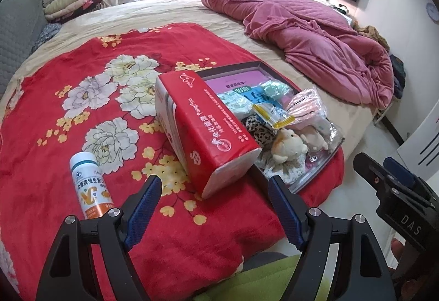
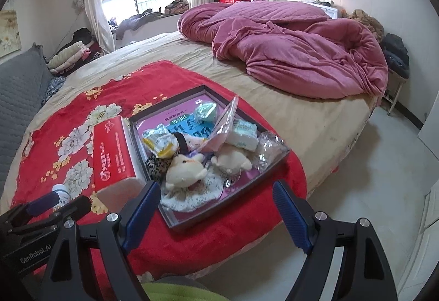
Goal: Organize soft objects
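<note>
Both grippers stood wide and empty: the left gripper (image 1: 215, 184) just before the red tissue pack (image 1: 208, 122), the right gripper (image 2: 216, 191) before the plush toy (image 2: 183, 169) in the shallow tray (image 2: 181, 221).

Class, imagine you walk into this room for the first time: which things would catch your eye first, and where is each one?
The red floral blanket spread over the near part of the bed stands out first. On it lies a shallow dark tray crowded with small soft items, among them a cream plush toy, with a red tissue pack lying against its left edge. Farther back, a crumpled pink quilt is heaped across the bed.
</note>
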{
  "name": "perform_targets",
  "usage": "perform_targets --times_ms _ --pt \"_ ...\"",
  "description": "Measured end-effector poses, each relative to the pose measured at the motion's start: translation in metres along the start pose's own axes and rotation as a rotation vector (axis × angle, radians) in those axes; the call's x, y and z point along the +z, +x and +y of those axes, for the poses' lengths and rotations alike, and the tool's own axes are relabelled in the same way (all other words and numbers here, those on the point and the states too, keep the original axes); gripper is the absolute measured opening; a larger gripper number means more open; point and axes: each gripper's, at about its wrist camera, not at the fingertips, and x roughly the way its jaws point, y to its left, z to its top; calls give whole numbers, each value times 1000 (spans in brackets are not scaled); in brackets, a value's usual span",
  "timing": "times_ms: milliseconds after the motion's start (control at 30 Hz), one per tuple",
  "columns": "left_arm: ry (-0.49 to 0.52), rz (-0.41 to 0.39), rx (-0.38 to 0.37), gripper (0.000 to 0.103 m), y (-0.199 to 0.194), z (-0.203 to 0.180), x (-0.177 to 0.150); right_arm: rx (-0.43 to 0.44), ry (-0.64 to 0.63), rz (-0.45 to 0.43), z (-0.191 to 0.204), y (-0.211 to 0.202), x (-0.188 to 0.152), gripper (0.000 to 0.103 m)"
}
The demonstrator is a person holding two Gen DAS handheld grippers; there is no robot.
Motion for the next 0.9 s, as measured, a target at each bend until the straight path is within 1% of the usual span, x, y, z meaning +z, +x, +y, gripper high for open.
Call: perform_targets --times_ms 167,333,567,733,900 --pt "4 4 -1 81 -1 -4 -5 10 1 24 1 0 -10 83" --pt "17 7 3 81 -3 -8 -10 13 3 20 1 -6 -17 83" --pt "24 32 26 81 1 -9 -20 20 -32 27 8 -11 -32 83" --pt "37 31 40 81 1 -11 -22 29 -24 62 9 -9 -42 84" --pt "32 24 48 81 0 -10 -23 28 -30 59 12 -10 -45 84"
